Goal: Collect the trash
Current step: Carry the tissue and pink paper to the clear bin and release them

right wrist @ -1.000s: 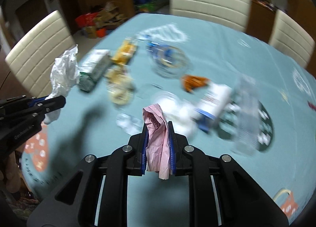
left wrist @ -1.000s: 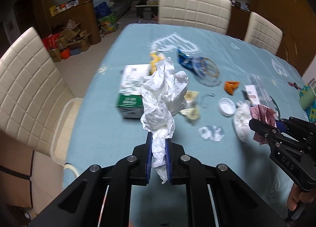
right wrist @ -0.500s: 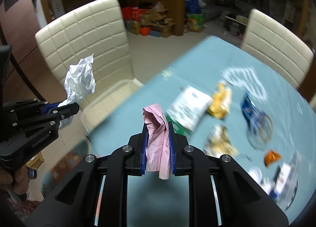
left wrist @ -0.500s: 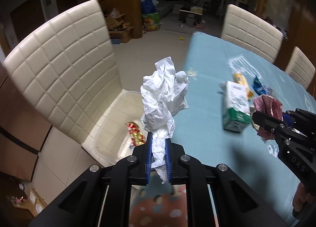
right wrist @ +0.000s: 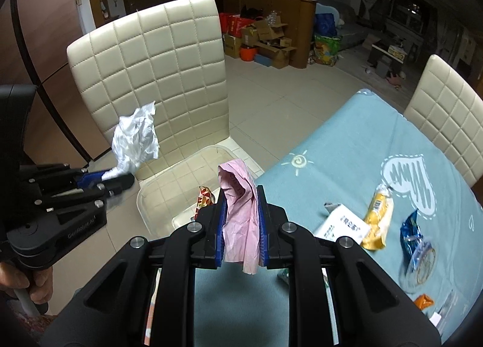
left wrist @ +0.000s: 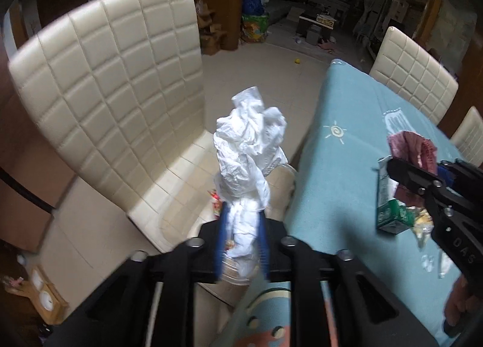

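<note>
My left gripper point(left wrist: 241, 220) is shut on a crumpled white plastic bag point(left wrist: 249, 148), held over a clear plastic bin point(right wrist: 157, 196) on the seat of a cream chair. It also shows in the right wrist view point(right wrist: 117, 179) with the white bag point(right wrist: 135, 138). My right gripper point(right wrist: 240, 205) is shut on a crumpled pink bag point(right wrist: 240, 214), held near the table's edge beside the bin; it shows in the left wrist view point(left wrist: 404, 172) with the pink bag point(left wrist: 412, 148). A red-yellow wrapper point(right wrist: 205, 196) lies in the bin.
The table has a light blue cloth point(right wrist: 362, 151) with a white-green carton point(right wrist: 344, 223), a yellow packet point(right wrist: 377, 220), a blue wrapper point(right wrist: 412, 232) and an orange scrap point(right wrist: 424, 301). Cream chairs point(right wrist: 157, 75) stand around. Boxes point(right wrist: 265, 39) clutter the far floor.
Both grippers have swung left from over the table to the chair and bin at the table's edge, each still holding its bag.
</note>
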A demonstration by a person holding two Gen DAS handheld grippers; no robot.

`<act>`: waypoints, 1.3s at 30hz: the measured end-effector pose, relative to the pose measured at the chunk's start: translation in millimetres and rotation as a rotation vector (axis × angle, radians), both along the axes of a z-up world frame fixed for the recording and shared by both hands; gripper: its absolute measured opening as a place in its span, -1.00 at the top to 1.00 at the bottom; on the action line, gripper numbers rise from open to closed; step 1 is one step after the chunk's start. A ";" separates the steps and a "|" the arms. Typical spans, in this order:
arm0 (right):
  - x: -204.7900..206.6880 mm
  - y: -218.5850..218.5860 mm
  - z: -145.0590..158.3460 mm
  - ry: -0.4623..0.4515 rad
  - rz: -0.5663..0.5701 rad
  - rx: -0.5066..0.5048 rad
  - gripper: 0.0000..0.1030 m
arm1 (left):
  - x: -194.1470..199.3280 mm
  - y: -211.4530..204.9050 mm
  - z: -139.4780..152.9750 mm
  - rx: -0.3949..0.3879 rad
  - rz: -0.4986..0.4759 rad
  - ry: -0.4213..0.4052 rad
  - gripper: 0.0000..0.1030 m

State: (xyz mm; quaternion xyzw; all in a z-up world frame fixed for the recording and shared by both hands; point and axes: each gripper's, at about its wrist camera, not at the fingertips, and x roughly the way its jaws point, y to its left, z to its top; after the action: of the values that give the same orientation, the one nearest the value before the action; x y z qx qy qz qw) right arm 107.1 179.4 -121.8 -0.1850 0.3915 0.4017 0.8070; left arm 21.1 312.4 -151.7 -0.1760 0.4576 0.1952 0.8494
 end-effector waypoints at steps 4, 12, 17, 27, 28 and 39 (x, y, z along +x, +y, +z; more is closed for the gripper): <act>7.7 6.0 -9.3 0.021 0.010 -0.010 0.62 | -5.7 8.4 -1.6 0.007 0.075 -0.036 -0.49; 13.7 24.5 -24.7 0.043 0.062 -0.032 0.62 | -10.2 26.4 -21.4 0.034 0.151 0.042 -0.50; 10.6 42.1 -28.3 0.044 0.120 -0.028 0.62 | -22.1 37.7 -30.9 0.037 0.187 0.077 -0.50; -5.2 62.6 -8.8 -0.092 0.169 0.058 -0.92 | -37.3 45.3 -34.4 0.035 0.251 0.098 -0.50; -6.8 61.1 -6.1 -0.103 0.169 0.068 -0.91 | -38.2 45.1 -34.5 0.033 0.252 0.100 -0.50; -4.3 -7.2 -6.3 -0.039 0.007 0.045 -0.89 | -33.9 19.8 -10.1 0.046 0.202 0.050 -0.50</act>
State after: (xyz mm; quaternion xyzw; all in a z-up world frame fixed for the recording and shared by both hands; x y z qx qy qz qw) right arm 102.8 172.2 -128.1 -0.1762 0.3658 0.4093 0.8171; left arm -12.9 332.2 -161.8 -0.1969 0.4539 0.2944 0.8176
